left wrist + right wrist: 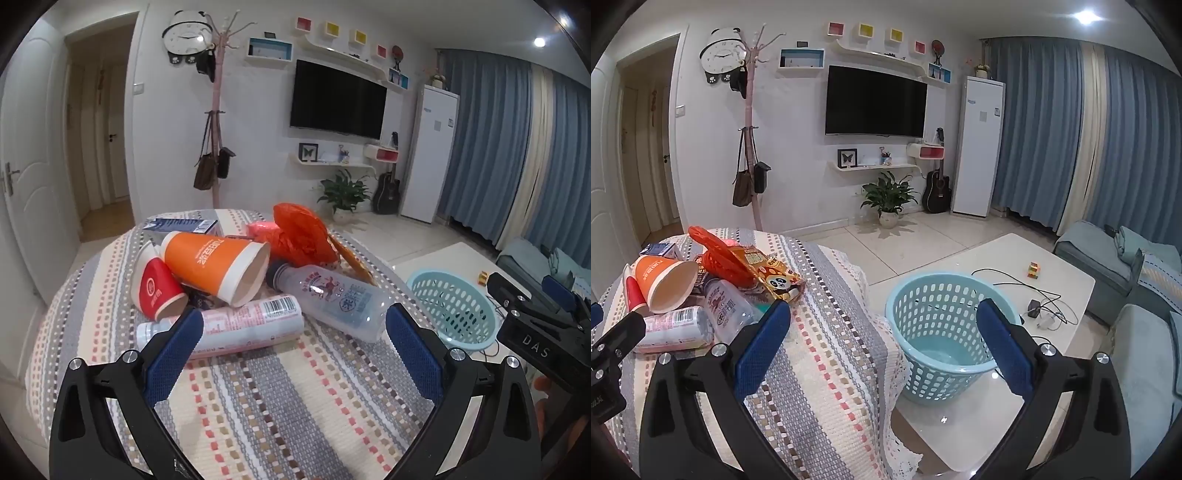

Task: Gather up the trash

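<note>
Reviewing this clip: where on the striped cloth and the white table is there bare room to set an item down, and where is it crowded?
Free: the striped cloth between the left gripper and the pink can; the cloth's right side toward the blue basket; the white table beyond the basket, short of the cables. Crowded: the far-left pile around the orange cup, clear bottle and red bag.
</note>
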{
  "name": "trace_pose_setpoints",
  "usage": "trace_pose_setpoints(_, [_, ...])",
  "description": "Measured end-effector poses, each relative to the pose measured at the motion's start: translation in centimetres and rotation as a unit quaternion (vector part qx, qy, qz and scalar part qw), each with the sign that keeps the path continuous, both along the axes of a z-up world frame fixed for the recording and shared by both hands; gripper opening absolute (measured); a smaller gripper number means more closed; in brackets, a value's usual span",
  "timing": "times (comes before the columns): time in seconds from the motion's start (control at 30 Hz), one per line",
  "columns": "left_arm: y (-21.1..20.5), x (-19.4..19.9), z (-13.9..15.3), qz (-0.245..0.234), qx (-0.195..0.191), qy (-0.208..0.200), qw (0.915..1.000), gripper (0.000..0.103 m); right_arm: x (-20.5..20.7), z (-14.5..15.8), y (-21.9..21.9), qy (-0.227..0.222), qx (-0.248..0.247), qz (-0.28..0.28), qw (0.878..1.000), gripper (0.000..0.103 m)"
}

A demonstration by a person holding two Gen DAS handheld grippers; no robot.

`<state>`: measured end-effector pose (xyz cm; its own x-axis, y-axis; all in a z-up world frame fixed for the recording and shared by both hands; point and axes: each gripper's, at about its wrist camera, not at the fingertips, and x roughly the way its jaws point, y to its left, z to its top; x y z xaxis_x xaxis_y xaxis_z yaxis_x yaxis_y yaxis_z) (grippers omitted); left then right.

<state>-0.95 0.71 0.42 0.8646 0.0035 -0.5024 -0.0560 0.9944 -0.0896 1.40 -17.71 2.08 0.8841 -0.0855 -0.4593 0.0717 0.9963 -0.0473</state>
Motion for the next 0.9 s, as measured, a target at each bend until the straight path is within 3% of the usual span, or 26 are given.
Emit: trace_pose_setpoints(0.9, [-0.14, -0.06, -0.31, -0.002, -0.006, -0.002, 1.0000, 0.096, 0.01, -0.12, 0.29, 0.005, 0.004, 0.008, 1.000, 0.095])
